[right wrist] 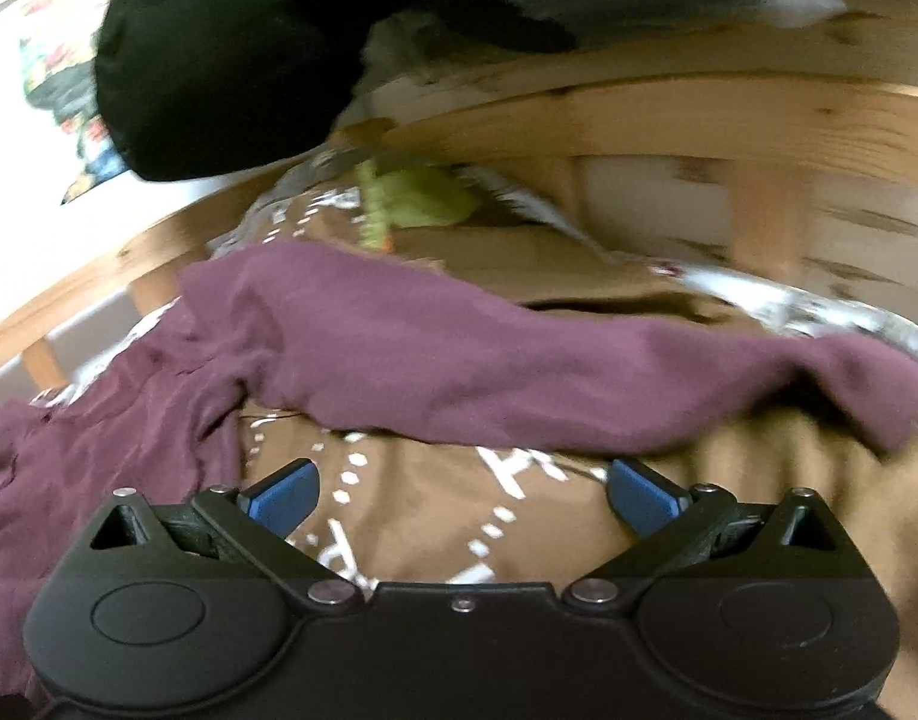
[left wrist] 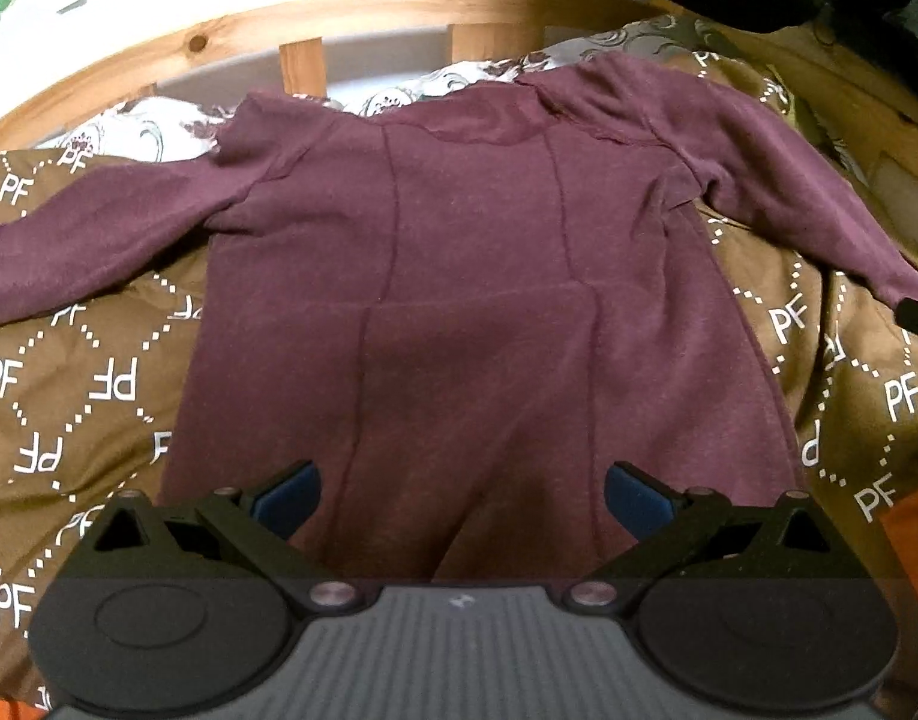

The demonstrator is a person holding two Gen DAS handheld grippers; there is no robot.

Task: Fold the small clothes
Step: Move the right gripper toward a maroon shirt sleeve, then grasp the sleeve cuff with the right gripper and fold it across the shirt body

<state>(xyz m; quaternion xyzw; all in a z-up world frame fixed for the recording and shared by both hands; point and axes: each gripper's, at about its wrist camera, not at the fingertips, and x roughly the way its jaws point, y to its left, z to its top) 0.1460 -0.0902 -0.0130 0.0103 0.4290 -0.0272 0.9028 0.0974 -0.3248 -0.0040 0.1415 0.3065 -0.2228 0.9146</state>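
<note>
We judge the fold not yet begun: the maroon long-sleeved top (left wrist: 471,276) lies flat on the brown patterned bedspread (left wrist: 69,396), both sleeves spread; next we must pinch the right sleeve (right wrist: 519,372) and carry it across. Our left gripper (left wrist: 462,501) hovers over the hem, jaws apart and empty; our right gripper (right wrist: 462,495) hangs just short of that sleeve, jaws likewise apart.

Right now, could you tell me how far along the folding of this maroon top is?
Done: the maroon top lies spread flat on the brown quilt, both sleeves out to the sides. In hand: nothing; the left gripper hangs open over the hem, and the right gripper is open near the right sleeve. Left: every fold, since no sleeve is turned in yet.
</note>
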